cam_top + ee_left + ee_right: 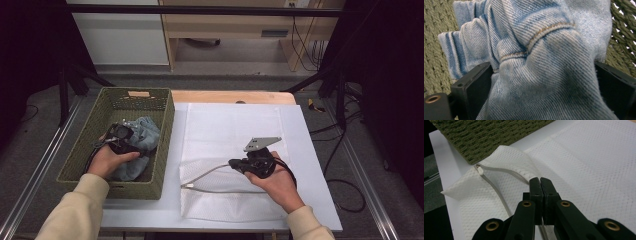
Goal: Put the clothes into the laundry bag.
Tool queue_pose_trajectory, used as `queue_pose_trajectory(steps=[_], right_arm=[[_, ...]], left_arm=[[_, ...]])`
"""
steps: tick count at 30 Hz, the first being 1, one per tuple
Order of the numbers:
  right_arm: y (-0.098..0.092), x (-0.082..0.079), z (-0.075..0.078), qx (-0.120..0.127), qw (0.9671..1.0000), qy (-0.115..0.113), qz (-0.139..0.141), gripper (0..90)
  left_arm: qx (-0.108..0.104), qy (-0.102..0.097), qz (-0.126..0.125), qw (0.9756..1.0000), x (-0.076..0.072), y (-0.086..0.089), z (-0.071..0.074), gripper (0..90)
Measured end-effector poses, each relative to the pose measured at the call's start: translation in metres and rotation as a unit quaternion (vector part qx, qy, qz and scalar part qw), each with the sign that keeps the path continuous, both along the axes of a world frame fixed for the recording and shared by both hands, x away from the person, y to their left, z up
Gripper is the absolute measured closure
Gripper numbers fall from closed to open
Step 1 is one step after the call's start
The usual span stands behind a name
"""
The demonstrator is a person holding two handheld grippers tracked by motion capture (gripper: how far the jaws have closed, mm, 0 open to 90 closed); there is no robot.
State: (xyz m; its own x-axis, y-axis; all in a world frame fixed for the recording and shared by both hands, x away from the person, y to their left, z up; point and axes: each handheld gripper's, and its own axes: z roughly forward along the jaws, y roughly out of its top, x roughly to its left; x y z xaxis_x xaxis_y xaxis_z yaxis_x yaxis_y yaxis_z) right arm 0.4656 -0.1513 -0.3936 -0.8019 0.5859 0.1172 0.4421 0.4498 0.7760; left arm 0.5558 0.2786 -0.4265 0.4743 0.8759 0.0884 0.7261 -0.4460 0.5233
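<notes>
Left side first: my left gripper [121, 136] is down inside the green woven basket [80, 150], jaws spread wide around a bunched fold of the jeans [145, 132]. In the left gripper view the denim [544, 75] bulges right between both jaws and looks like it touches them, so I'd call that grasping the fabric.

The denim is faded light blue with a tan stitched seam running across, all crumpled up in the basket.

Over to the right, the white mesh laundry bag [235, 130] lies flat on the table just beside the basket, its long side running away from me. My right gripper [235, 164] is clenched on the bag's zipper edge [506, 173], right at the opening facing the basket. So the jeans need to travel rightward into that mouth, and my left hand is the nearer one.
</notes>
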Motion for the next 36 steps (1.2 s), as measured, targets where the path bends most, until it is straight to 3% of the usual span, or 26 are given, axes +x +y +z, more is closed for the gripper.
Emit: queue_pose_trajectory(steps=[20, 30, 36], right_arm=[[0.0033, 0.0006, 0.0026, -0.007, 1.0, 0.0, 0.001, 88.9], [0.0026, 0.0004, 0.0053, -0.007, 1.0, -0.006, -0.001, 88.9], [0.0007, -0.0011, 0.0078, -0.008, 0.9999, -0.009, 0.001, 88.9]], left_arm=[[0.005, 0.006, 0.009, 0.9999, 0.0012, 0.0014, -0.0011, 5.6], [0.003, 0.025, 0.017, 0.9995, 0.0007, 0.0053, 0.0023, 42.4], [0.012, 0.019, 0.02, 0.9995, -0.0008, 0.006, 0.0077, 58.2]])
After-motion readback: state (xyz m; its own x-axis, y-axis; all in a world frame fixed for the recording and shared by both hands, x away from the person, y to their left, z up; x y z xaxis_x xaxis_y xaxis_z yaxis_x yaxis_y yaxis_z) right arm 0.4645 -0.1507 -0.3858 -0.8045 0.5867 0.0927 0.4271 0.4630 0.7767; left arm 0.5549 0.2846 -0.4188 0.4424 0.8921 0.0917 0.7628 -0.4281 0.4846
